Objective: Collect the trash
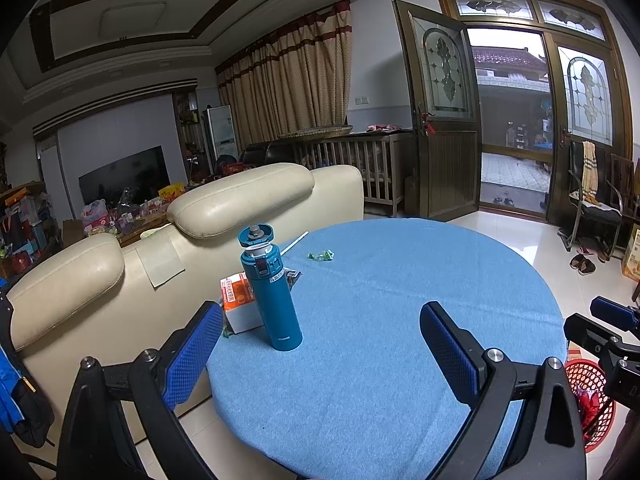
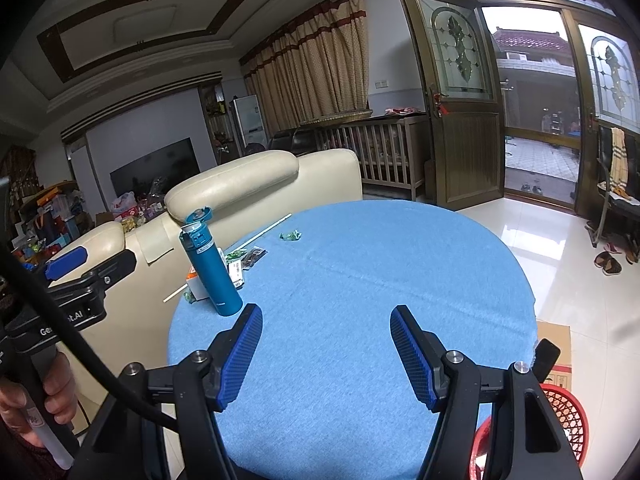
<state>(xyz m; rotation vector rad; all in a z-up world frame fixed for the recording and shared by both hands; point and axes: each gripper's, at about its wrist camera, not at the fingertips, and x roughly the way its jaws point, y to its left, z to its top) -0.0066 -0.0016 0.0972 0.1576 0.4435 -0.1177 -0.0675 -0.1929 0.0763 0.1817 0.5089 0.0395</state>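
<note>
A round table with a blue cloth (image 1: pixel 400 320) (image 2: pixel 380 272) carries trash at its far left. There lie a crumpled green wrapper (image 1: pixel 321 255) (image 2: pixel 291 235), a dark snack packet (image 1: pixel 293 277) (image 2: pixel 253 257), a white straw (image 1: pixel 294 243) (image 2: pixel 266 231) and an orange and white carton (image 1: pixel 237 304) (image 2: pixel 195 281). A teal flask (image 1: pixel 271 288) (image 2: pixel 213 272) with its lid flipped up stands in front of the carton. My left gripper (image 1: pixel 322 344) is open and empty over the near table. My right gripper (image 2: pixel 326 352) is open too, with nothing between its fingers.
A red mesh basket (image 1: pixel 592 392) (image 2: pixel 568 416) sits on the floor at the table's near right, beside a cardboard box (image 2: pixel 554 344). A cream sofa (image 1: pixel 120 280) (image 2: pixel 224 192) backs onto the table's left edge. A chair (image 1: pixel 592 200) stands by the open door.
</note>
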